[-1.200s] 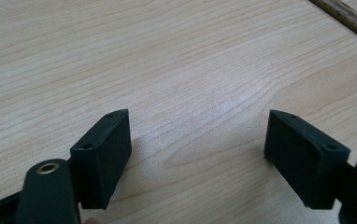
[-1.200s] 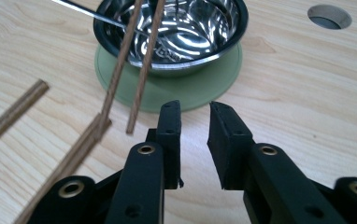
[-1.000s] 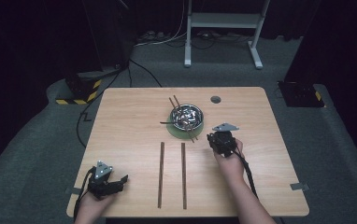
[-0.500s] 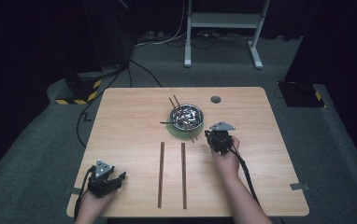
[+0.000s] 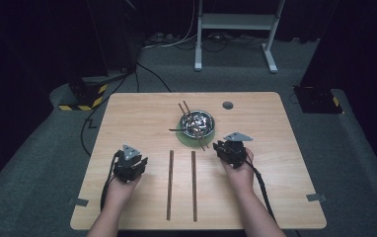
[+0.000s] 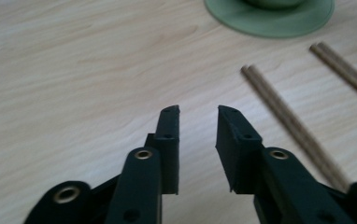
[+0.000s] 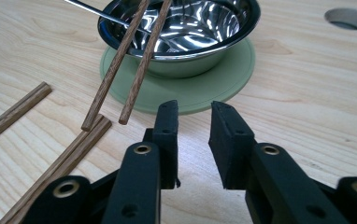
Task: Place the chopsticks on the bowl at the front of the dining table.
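Two wooden sticks (image 5: 182, 185) lie parallel at the table's (image 5: 285, 197) six o'clock; more chopsticks (image 7: 130, 58) rest in the steel bowl (image 5: 197, 123) at twelve, apparently awaiting removal. The left gripper (image 6: 197, 123) and right gripper (image 7: 193, 119) hover part-open and empty.

A bowl (image 5: 196, 123) sits on a mat (image 5: 184, 139) at the table's (image 5: 285, 163) middle, toward the far side — a hole (image 5: 227, 105) lies right of it, farther back. Two chopsticks (image 7: 130, 60) lean across the bowl's rim. Two more sticks (image 5: 181, 185) lie side by side on the near half, between the left gripper (image 5: 129, 165) and right gripper (image 5: 230, 150) — the right one just beside the mat.
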Motion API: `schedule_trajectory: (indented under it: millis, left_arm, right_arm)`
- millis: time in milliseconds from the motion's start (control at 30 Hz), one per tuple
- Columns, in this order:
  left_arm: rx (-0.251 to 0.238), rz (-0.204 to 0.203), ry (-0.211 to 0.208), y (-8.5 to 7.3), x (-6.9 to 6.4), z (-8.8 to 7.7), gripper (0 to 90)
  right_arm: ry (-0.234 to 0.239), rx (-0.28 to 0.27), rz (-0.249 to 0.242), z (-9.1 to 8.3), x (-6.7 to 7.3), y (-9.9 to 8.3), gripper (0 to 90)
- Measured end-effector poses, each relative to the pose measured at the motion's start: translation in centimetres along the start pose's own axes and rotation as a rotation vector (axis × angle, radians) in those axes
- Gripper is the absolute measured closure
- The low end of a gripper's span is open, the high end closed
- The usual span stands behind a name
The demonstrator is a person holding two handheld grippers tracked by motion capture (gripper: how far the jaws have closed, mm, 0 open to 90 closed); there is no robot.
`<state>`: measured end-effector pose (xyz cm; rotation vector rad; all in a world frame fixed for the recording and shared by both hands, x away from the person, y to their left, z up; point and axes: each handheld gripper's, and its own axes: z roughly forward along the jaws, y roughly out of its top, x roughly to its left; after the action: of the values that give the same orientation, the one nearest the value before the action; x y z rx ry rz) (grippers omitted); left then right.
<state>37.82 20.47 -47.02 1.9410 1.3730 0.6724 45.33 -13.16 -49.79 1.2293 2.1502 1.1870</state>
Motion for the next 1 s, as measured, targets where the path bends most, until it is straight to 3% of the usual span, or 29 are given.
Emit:
schedule_trajectory:
  millis: [67,233,367,467,633,800,1000]
  left_arm:
    - [0.005,-0.020,0.002,0.7,-0.7,0.6,63.8]
    - [0.001,0.000,-0.012,2.2,-2.7,2.5,62.5]
    - [-0.004,-0.021,-0.041,3.4,-4.4,3.8,65.5]
    - [-0.019,0.013,-0.046,4.2,-5.6,4.4,66.6]
    - [-0.028,0.027,-0.049,5.1,-6.9,5.6,66.7]
    - [-0.045,0.054,-0.058,5.7,-8.3,6.9,67.8]
    - [-0.027,0.081,-0.060,6.4,-9.4,8.2,69.6]
  right_arm:
    - [-0.006,-0.007,0.000,-0.2,0.0,0.0,65.5]
    - [-0.004,-0.009,-0.009,0.0,0.1,-0.1,61.0]
    - [-0.016,-0.018,-0.003,0.0,0.3,-0.1,59.8]
    - [-0.029,-0.023,0.002,-0.1,0.3,0.0,57.4]
    - [-0.003,-0.040,0.008,-0.4,0.5,0.1,51.0]
    - [-0.012,-0.039,-0.004,-0.3,0.7,0.1,47.7]
    - [-0.031,-0.025,0.008,-0.1,0.4,0.0,43.2]
